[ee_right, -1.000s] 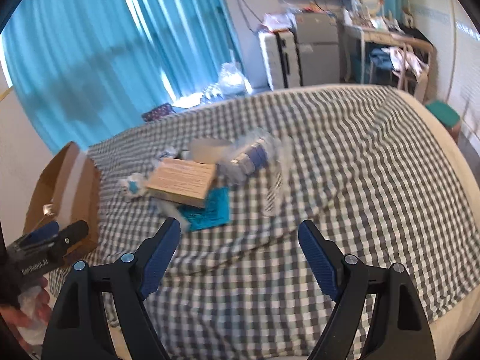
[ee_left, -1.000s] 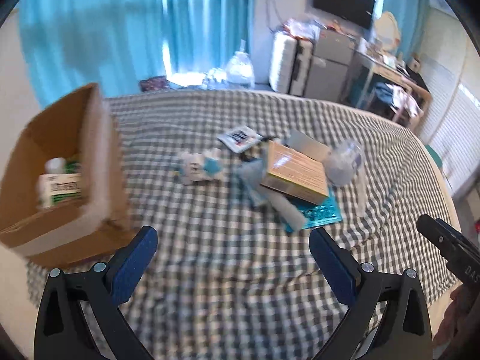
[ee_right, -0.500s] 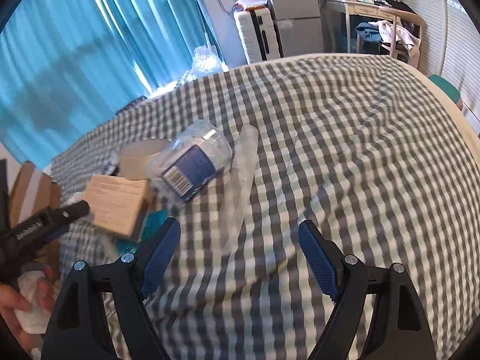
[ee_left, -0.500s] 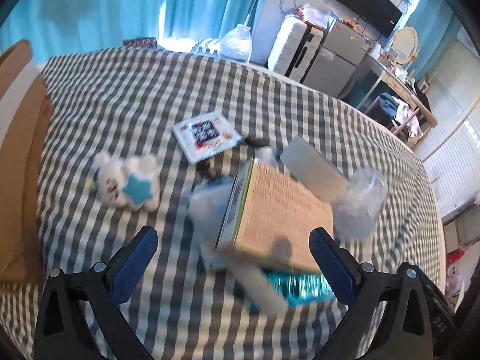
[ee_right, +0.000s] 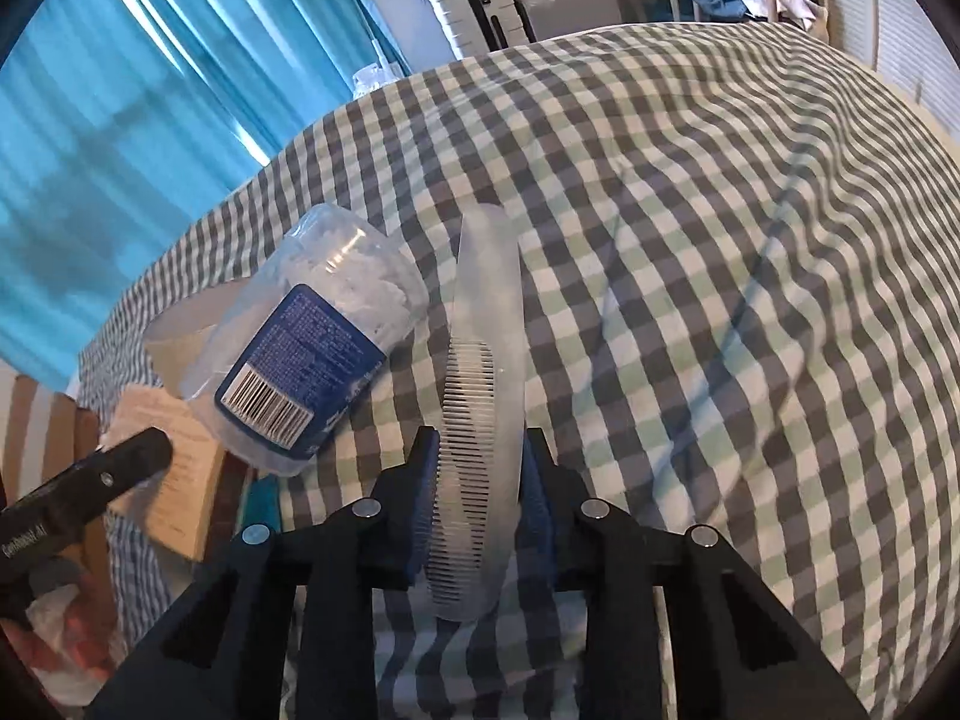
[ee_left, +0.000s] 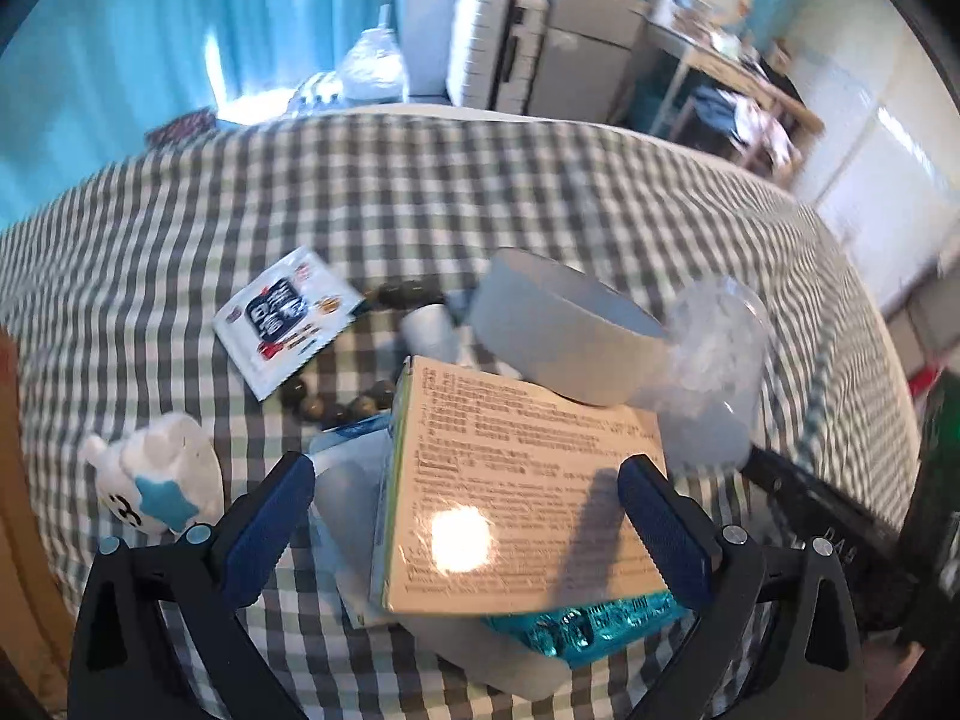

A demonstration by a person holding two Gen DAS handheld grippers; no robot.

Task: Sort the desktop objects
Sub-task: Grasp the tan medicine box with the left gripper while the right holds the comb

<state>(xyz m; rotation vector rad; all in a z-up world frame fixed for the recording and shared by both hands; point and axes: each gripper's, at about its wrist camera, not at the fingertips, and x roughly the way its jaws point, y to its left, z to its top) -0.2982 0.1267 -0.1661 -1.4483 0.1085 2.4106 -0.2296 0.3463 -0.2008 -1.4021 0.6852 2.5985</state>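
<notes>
A clear plastic comb (ee_right: 487,324) lies on the checked cloth, its near end between the blue pads of my right gripper (ee_right: 477,480). The jaws are closing, and both pads touch the comb's sides. Beside it lies a clear jar (ee_right: 312,348) with a blue label. My left gripper (ee_left: 465,480) is open and hovers with its fingers on either side of a tan printed box (ee_left: 522,480), not touching it. The box rests on a teal blister pack (ee_left: 588,624) and a white tube (ee_left: 522,666). A white tape roll (ee_left: 558,330) leans behind it.
A sachet (ee_left: 288,318), a dark bead bracelet (ee_left: 336,408) and a small white plush toy (ee_left: 156,492) lie left of the pile. A cardboard box edge (ee_left: 12,480) shows at far left. Curtains, a suitcase and a desk stand beyond the cloth-covered surface (ee_right: 720,240).
Both grippers dropped toward the pile. The right one moved over the comb and closed from wide open onto it. The left one came down over the tan box, still open.
</notes>
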